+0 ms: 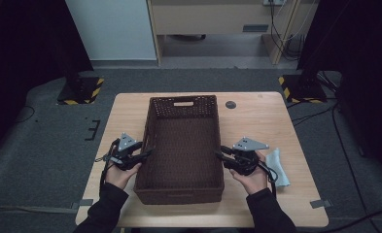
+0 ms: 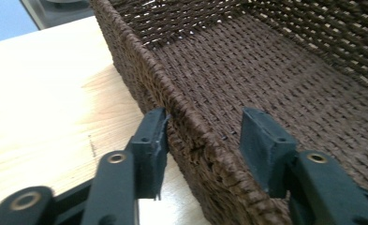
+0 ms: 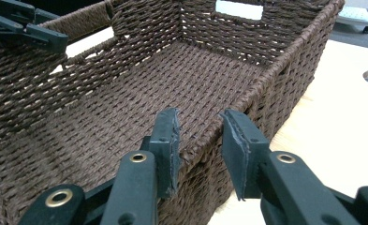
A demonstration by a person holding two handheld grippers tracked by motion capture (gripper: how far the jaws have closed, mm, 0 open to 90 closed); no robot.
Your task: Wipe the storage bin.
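Basket (image 1: 181,145), one woven brown rectangular piece, is seen standing along the middle of the desk (image 1: 256,121), its near end close to the front edge and its far end, with a handle slot, toward the back edge. Nearest the camera, two forearms in dark sleeves are brought in from the front edge, one gripper carried in each hand. The left gripper (image 1: 141,154) is set astride the basket's left wall near its front corner: in the left gripper view one jaw is seen against the outside of the rim while the other stands clear inside, so the wall is straddled but not pinched. The right gripper (image 1: 222,154) is placed the same way over the right wall; in the right gripper view its jaws are held moderately apart with the rim between them, a gap visible on the outer side. Neither wall is judged to be clamped yet. A lift attempted from here could be lost, because the pads are not pressed on the weave; the basket could tip toward its far end, since both holds sit near the front. One pale blue cloth (image 1: 278,165) is laid by the right edge, just beside the right hand, and could be dragged by the trailing cable. One round hole (image 1: 231,104) is cut near the back edge
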